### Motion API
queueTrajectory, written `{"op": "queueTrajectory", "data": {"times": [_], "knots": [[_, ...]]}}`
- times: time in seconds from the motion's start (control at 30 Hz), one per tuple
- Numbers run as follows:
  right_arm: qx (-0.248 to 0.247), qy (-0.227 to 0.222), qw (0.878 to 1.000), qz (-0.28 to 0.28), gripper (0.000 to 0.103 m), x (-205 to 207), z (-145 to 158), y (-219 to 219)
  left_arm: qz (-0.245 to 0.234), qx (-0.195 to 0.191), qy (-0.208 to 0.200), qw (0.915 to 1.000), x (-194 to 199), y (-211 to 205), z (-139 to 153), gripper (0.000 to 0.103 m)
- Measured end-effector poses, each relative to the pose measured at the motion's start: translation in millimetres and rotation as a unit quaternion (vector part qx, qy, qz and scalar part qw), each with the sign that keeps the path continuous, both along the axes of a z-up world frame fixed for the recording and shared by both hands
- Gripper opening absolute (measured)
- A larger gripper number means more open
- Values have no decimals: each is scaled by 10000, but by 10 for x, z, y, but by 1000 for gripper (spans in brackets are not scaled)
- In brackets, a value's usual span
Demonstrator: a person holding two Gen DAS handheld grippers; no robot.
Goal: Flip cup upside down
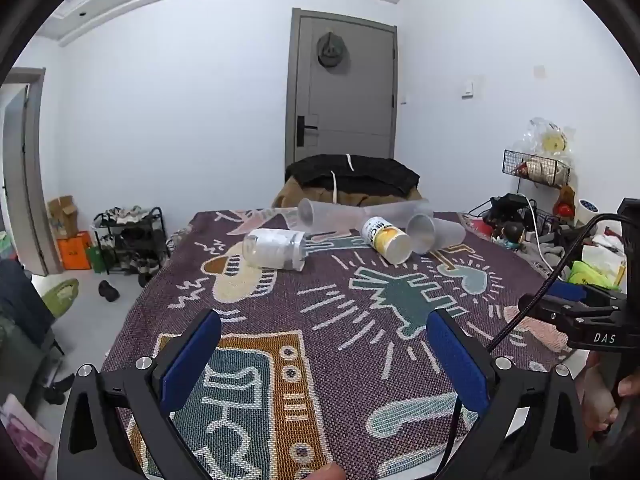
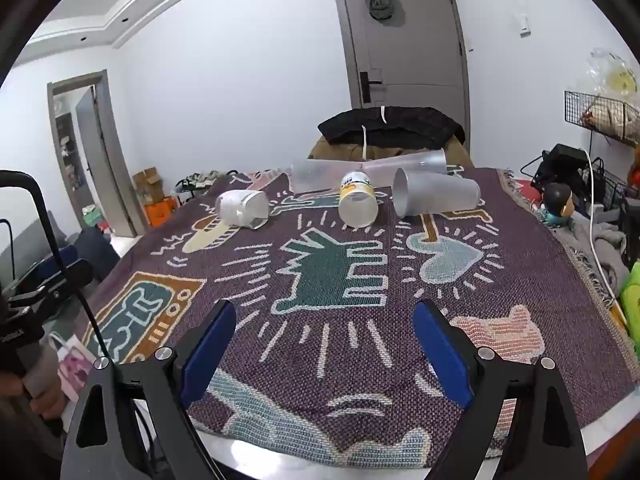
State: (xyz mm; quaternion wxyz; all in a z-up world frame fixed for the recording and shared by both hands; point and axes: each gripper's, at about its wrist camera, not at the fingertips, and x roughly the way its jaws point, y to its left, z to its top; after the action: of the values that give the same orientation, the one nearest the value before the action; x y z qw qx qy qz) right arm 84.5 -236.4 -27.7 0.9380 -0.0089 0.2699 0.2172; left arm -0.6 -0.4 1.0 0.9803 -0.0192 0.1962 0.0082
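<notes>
Both grippers' jaws stand released, holding nothing: left gripper (image 1: 324,344), right gripper (image 2: 324,336). Well ahead of them on the woven, patterned blanket (image 2: 500,280) covering the bench lie, left to right, a white-wrapped jar (image 2: 242,208), a yellow-labelled cup (image 2: 357,200) and frosted plastic cups (image 2: 436,196), all on their sides. Label text is unreadable.

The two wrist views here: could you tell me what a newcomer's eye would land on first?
Most striking is the cluster of cups lying on their sides at the far end of the patterned blanket: a yellow-labelled cup in the middle, a frosted cup to its right and a clear white-wrapped cup to its left. In the foreground, the left gripper and right gripper both hang open over the blanket, holding nothing.
</notes>
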Motion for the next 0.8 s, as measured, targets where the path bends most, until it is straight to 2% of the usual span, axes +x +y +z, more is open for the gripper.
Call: {"op": "queueTrajectory", "data": {"times": [0.27, 0.33, 0.57, 0.8], "knots": [[197, 34, 9998, 3, 90, 56, 0, -50, -41, 34, -58, 10000, -44, -9, -53, 103], [-22, -68, 10000, -23, 90, -15, 66, 8, -31, 47, -72, 10000, -58, -14, -56, 103], [-40, -101, 9999, -39, 90, -46, 108, 27, -75, -53, -10, 10000, -22, 83, -18, 103], [-38, -116, 9999, -59, 90, -54, 115, 14, -114, 21, -26, 9999, -18, 42, 15, 103]]}}
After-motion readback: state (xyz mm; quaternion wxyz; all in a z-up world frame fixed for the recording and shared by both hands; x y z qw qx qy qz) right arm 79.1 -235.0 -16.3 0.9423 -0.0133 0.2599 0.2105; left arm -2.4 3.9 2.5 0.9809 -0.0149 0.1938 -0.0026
